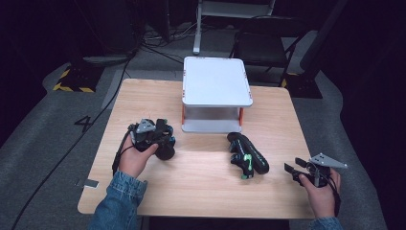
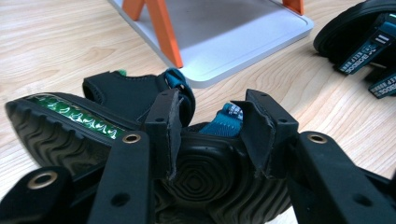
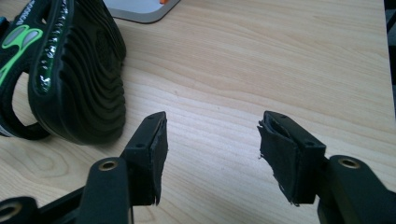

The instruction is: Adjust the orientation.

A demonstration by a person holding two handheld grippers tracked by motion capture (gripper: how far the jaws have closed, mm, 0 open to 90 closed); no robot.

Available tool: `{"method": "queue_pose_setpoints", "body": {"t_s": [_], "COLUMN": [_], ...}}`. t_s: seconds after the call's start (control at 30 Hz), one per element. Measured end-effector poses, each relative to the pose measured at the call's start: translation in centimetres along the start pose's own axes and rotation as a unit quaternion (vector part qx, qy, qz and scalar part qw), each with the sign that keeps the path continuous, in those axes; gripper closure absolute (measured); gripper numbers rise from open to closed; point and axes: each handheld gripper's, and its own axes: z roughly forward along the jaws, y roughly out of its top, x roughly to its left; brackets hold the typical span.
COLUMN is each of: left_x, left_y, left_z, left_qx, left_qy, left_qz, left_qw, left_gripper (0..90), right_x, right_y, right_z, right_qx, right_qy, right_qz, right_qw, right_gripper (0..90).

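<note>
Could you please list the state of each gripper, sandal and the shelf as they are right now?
Left gripper: shut on the left sandal.
Left sandal: on its side, heel between the jaws.
Right gripper: open, holding nothing.
Right sandal: on its side on the table, free.
Shelf: upright, top bare.

Sandal point(image 2: 70, 126) in the left gripper view: heel hidden behind the jaws, toe cut off at the bottom edge. Second sandal point(image 3: 70, 70) in the right gripper view: cropped at the left edge. Rack point(image 2: 243, 42): upper shelf cut off above. Strap lettering point(image 2: 369, 49): too blurred to be read.
</note>
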Motion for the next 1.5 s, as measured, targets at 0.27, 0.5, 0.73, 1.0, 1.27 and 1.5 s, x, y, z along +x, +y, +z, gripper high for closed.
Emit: {"method": "queue_pose_setpoints", "body": {"t_s": [0.27, 0.5, 0.73, 1.0, 1.27, 1.5], "left_x": [1.0, 1.8, 2.6, 3.1, 3.1, 2.2], "left_y": [-2.2, -4.0, -5.5, -7.1, -7.1, -5.1], "left_z": [-3.7, -5.5, -6.5, -6.6, -7.6, -8.5], "left_qx": [-0.007, 0.004, 0.023, 0.107, 0.087, 0.025], "left_qy": [0.019, 0.029, 0.034, 0.073, 0.069, 0.085], "left_qz": [-0.033, -0.074, -0.092, -0.071, -0.075, -0.028], "left_qw": [0.9992, 0.9968, 0.9949, 0.9890, 0.9910, 0.9957], "left_gripper": [54.0, 47.0, 43.9, 41.9, 38.7, 32.0], "right_x": [0.6, 1.3, 1.5, 1.1, 1.2, 1.3], "right_y": [1.9, 2.9, 3.5, 3.8, 4.2, 4.0], "right_z": [1.8, 3.0, 3.5, 3.5, 3.9, 3.8], "right_qx": [-0.009, -0.006, -0.007, -0.014, -0.014, -0.013], "right_qy": [0.022, 0.039, 0.046, 0.043, 0.047, 0.046], "right_qz": [-0.009, -0.018, -0.018, -0.008, -0.014, -0.009], "right_qw": [0.9997, 0.9991, 0.9988, 0.9989, 0.9987, 0.9988], "right_gripper": [41.9, 41.8, 41.7, 41.7, 41.7, 41.6]}}
